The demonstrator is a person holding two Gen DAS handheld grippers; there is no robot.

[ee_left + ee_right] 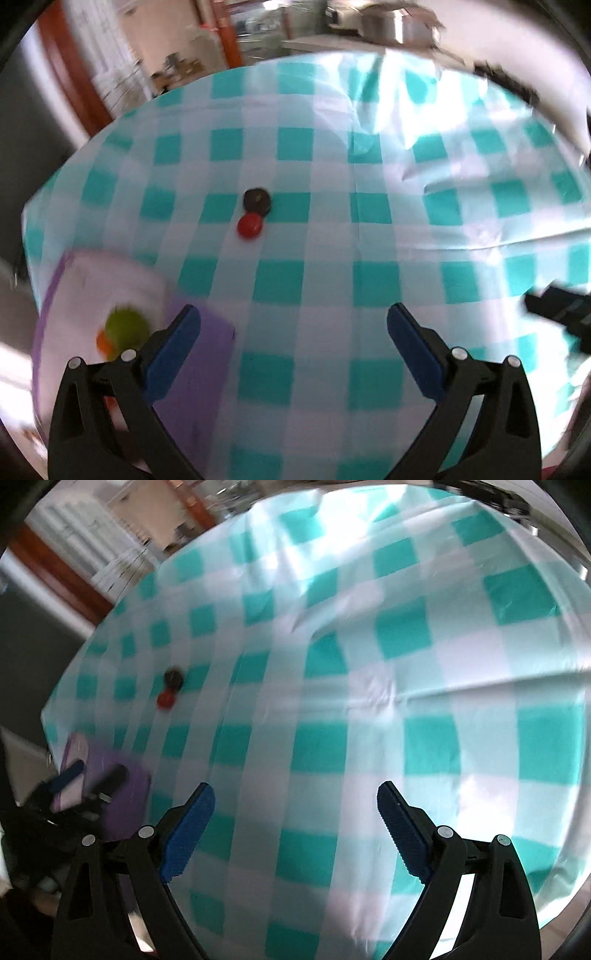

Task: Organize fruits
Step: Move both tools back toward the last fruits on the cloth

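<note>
A small red fruit lies on the checked tablecloth, touching a dark round fruit just behind it. The same pair shows far left in the right wrist view: red fruit, dark fruit. A purple box at the lower left holds a green fruit and an orange one. My left gripper hangs open above the cloth, its left finger over the box's corner, nothing between the pads. My right gripper is open over bare cloth, empty. The left gripper shows blurred over the purple box.
The teal-and-white tablecloth covers the whole table, creased toward the right. The right gripper's dark body juts in at the right edge. Behind the table are an orange-brown door frame, a white cabinet and a metal pot.
</note>
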